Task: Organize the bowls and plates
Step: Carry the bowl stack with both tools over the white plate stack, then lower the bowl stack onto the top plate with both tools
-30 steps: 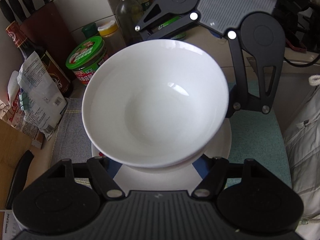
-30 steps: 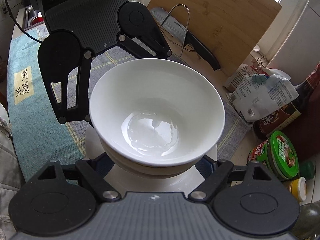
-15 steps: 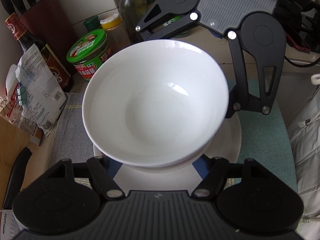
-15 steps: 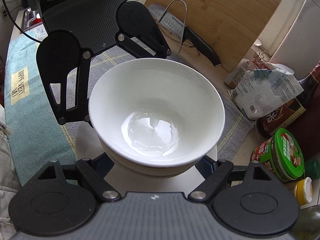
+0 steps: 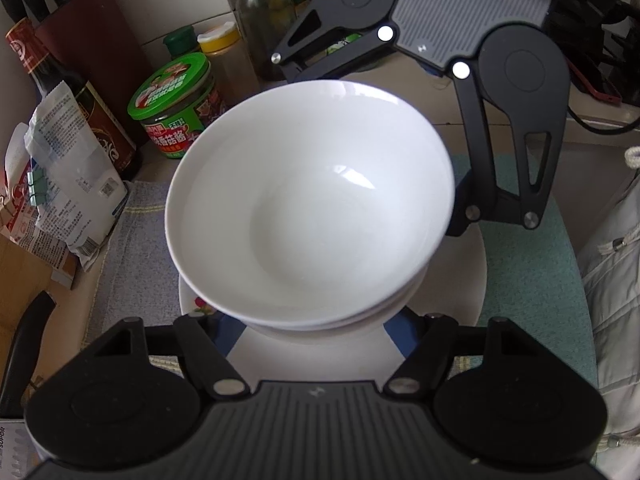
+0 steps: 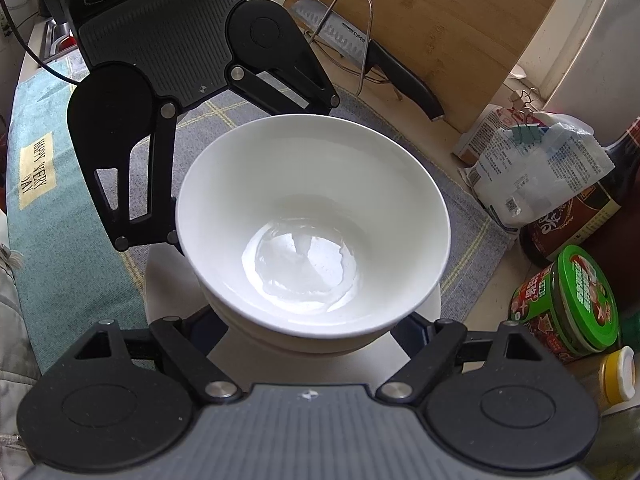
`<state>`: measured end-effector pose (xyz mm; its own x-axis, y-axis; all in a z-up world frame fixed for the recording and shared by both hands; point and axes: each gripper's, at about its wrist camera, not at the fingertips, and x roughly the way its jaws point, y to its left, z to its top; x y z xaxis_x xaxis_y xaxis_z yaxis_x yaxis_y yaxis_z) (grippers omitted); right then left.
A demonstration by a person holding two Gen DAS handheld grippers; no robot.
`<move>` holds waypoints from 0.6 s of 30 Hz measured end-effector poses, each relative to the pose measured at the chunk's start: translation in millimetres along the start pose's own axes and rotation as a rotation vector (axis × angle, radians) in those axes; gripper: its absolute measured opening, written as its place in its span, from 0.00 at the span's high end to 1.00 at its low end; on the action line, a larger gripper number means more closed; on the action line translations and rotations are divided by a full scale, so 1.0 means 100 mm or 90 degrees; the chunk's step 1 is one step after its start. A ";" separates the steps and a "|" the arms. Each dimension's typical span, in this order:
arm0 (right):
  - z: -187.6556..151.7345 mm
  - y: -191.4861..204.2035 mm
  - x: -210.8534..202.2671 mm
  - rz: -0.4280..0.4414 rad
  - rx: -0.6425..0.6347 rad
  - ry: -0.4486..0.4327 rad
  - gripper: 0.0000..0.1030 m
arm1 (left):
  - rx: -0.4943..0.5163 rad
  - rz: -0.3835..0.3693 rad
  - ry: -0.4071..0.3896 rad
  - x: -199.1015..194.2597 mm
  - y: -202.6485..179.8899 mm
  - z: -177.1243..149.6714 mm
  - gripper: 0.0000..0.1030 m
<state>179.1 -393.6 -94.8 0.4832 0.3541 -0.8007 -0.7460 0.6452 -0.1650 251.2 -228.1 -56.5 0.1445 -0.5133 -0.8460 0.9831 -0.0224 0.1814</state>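
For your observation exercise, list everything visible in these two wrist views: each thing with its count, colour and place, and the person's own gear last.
bowls: two, white, nested, between both grippers
plate: one, white, under the bowls
mat: one, teal and grey, beneath the plate
green-lidded jar: one, beside the mat
dark sauce bottle: one, by the jar
printed bag: one, white, clipped
cutting board: one, wooden, leaning
knife: one, black-handled, against the board
left gripper: black, fingers around the bowls
right gripper: black, opposite side

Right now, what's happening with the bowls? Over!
Both grippers flank stacked white ceramic bowls; fingers hidden. Bowls above white plate. Green-lidded jar close by.
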 end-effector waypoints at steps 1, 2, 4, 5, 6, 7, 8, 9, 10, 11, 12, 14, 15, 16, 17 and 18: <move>0.00 0.00 0.00 -0.001 0.000 0.000 0.13 | -0.003 -0.001 0.000 0.00 0.01 0.00 0.29; 0.00 0.00 0.00 -0.003 -0.001 -0.001 0.13 | -0.006 -0.003 0.001 0.00 0.01 0.00 0.29; 0.00 0.01 0.00 -0.007 0.000 -0.002 0.12 | -0.008 -0.003 0.001 0.00 0.02 0.00 0.28; 0.00 0.01 0.00 -0.008 0.001 -0.003 0.12 | -0.010 -0.003 0.001 0.00 0.02 0.00 0.28; 0.00 0.01 -0.01 -0.010 0.002 -0.004 0.11 | -0.014 -0.002 0.000 0.00 0.02 0.00 0.28; -0.01 0.02 -0.01 -0.012 0.004 -0.005 0.11 | -0.017 -0.003 -0.001 0.01 0.02 -0.01 0.28; -0.01 0.02 -0.01 -0.014 0.004 -0.005 0.11 | -0.020 -0.003 -0.002 0.01 0.03 -0.01 0.27; -0.01 0.03 -0.01 -0.016 0.004 -0.005 0.10 | -0.020 -0.002 -0.003 0.01 0.02 -0.01 0.27; -0.01 0.03 -0.01 -0.017 0.005 -0.005 0.10 | -0.018 0.000 -0.003 0.01 0.02 -0.01 0.27; -0.01 0.03 -0.01 -0.017 0.006 -0.005 0.10 | -0.017 0.002 -0.003 0.01 0.01 0.00 0.27; 0.00 0.03 -0.01 -0.016 0.007 -0.006 0.08 | -0.016 0.003 -0.003 0.01 0.01 0.00 0.27; 0.00 0.04 -0.02 -0.015 0.008 -0.011 0.05 | -0.017 0.004 -0.004 0.01 0.01 -0.01 0.27; 0.01 0.04 -0.02 -0.017 0.008 -0.010 0.04 | -0.015 0.008 -0.010 0.00 0.01 -0.01 0.22; 0.01 0.05 -0.01 -0.019 0.005 -0.009 0.03 | -0.013 0.015 -0.025 -0.03 0.00 -0.01 0.13; 0.01 0.06 -0.01 -0.021 0.003 -0.009 0.03 | -0.012 0.021 -0.039 -0.07 0.00 -0.02 0.10; 0.01 0.07 -0.01 -0.023 0.001 -0.008 0.02 | -0.010 0.024 -0.053 -0.10 0.00 -0.01 0.08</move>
<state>173.9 -389.2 -94.7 0.5157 0.3396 -0.7866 -0.7274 0.6586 -0.1926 249.9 -221.9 -48.1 0.1727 -0.5825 -0.7943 0.9788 0.0114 0.2044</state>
